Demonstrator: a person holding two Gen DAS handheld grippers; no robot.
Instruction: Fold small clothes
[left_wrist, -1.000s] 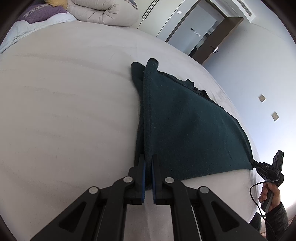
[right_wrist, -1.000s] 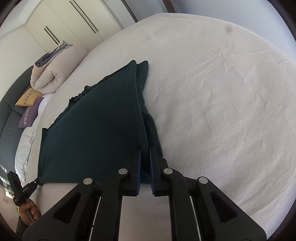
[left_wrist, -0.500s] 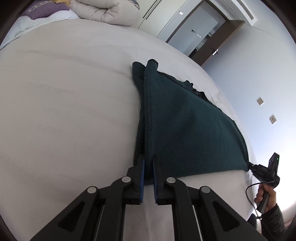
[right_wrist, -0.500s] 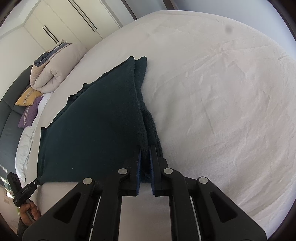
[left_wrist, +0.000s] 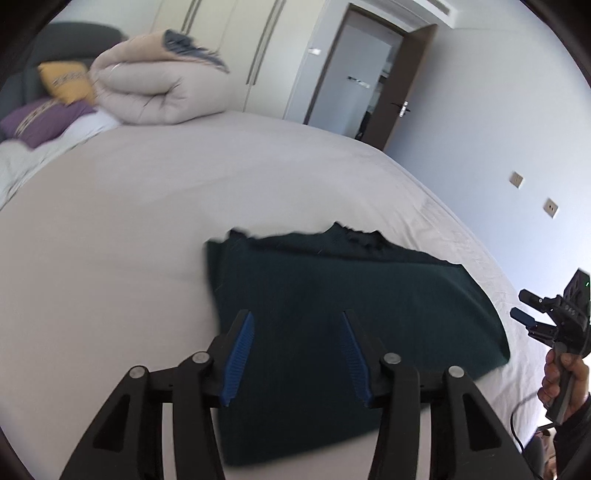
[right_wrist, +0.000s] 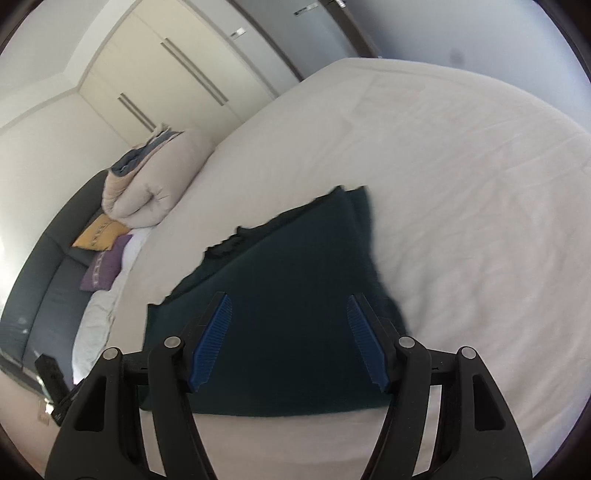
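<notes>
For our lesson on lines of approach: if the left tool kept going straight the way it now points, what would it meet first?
Most likely the dark green garment lying flat on the bed. The left tool is open with nothing gripped; depth is uncertain.

1. A wide bed (left_wrist: 147, 206) in a pale, lightly wrinkled sheet is filling most of both views.
2. A rolled beige duvet (left_wrist: 155, 92) is sitting at the far end of the bed; a yellow cushion (left_wrist: 68, 83) and a purple cushion (left_wrist: 44, 118) are lying beside it.
3. A dark padded headboard (right_wrist: 44, 280) is running behind the cushions.
4. Cream wardrobe doors (right_wrist: 166, 74) with long bar handles are lining the far wall.
5. A dark-framed door (left_wrist: 399, 92) is standing open.
6. Two wall plates (left_wrist: 517, 180) are showing on the pale wall; soft daylight is washing it.
</notes>
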